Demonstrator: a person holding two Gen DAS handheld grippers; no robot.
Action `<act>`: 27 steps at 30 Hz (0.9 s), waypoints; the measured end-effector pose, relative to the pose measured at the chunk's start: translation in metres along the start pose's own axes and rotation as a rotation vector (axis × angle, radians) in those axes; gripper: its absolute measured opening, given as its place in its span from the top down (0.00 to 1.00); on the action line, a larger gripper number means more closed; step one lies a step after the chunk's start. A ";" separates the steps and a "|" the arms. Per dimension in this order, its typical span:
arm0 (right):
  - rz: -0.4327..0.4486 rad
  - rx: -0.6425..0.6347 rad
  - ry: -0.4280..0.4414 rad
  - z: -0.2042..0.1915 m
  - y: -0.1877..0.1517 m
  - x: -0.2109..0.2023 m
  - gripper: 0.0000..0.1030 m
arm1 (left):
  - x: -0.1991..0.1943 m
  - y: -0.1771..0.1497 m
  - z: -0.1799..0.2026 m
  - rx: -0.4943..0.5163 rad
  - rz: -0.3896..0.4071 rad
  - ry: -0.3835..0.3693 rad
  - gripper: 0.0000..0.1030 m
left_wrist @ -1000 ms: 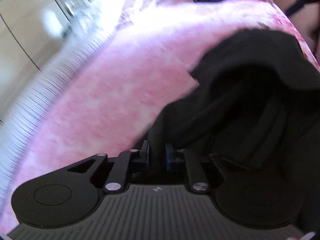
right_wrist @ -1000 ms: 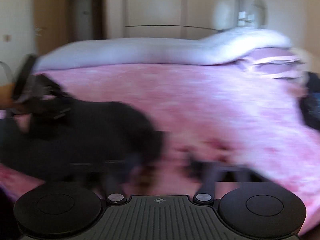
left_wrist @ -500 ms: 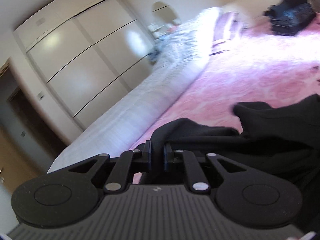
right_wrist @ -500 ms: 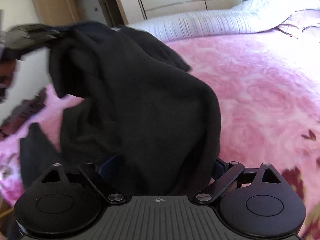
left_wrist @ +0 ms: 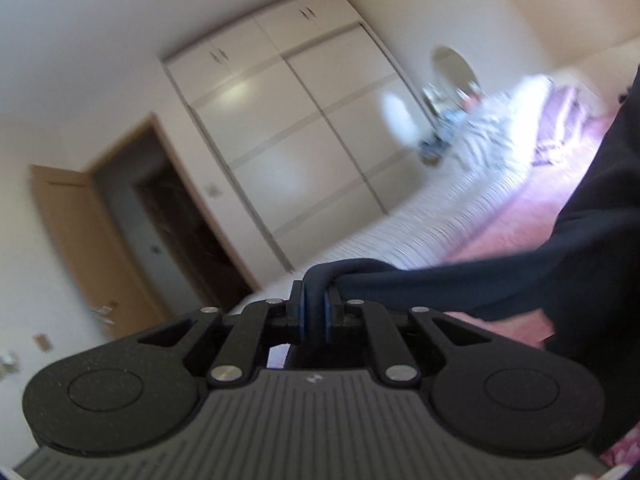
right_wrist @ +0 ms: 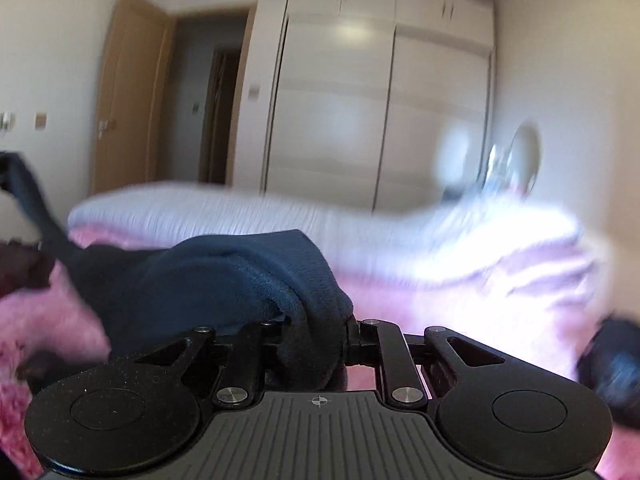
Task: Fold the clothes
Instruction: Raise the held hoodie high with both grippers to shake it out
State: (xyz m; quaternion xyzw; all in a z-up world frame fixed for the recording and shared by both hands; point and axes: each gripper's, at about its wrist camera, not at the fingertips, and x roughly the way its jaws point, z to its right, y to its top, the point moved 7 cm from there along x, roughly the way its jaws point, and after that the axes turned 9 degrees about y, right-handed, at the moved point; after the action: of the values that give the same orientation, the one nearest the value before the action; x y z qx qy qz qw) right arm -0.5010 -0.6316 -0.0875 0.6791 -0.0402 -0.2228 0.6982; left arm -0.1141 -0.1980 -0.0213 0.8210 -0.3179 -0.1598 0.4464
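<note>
We've only got the dark garment lifted off the pink bed so far, no folds yet. Left tongs pinch a thin edge, right tongs just clamped onto a thick bunch.

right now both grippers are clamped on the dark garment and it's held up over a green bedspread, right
Not quite: the bedspread is pink, not green, as the right wrist view shows. The rest holds: the left gripper is shut on a fold of the dark garment, and the right gripper, whose jaws have just been closing, pinches a thick bunch of it.
</note>
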 end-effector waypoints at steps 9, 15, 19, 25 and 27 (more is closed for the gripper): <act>0.161 -0.148 -0.034 -0.006 0.072 -0.069 0.84 | -0.080 0.051 -0.093 -0.069 0.133 0.206 0.92; 0.270 -0.204 -0.031 -0.013 0.123 -0.111 0.84 | -0.109 0.089 -0.150 -0.165 0.235 0.330 0.92; 0.339 -0.266 -0.030 -0.025 0.162 -0.122 0.84 | -0.116 0.114 -0.182 -0.205 0.292 0.407 0.92; 0.384 -0.334 0.006 -0.031 0.216 -0.108 0.84 | -0.100 0.137 -0.209 -0.270 0.348 0.498 0.92; 0.390 -0.364 0.004 -0.035 0.223 -0.102 0.84 | -0.096 0.137 -0.206 -0.278 0.345 0.516 0.92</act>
State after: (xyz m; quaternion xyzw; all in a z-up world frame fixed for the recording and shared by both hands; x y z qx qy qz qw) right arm -0.5233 -0.5668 0.1503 0.5221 -0.1282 -0.0865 0.8388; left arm -0.1253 -0.0584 0.2044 0.6998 -0.3038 0.0890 0.6404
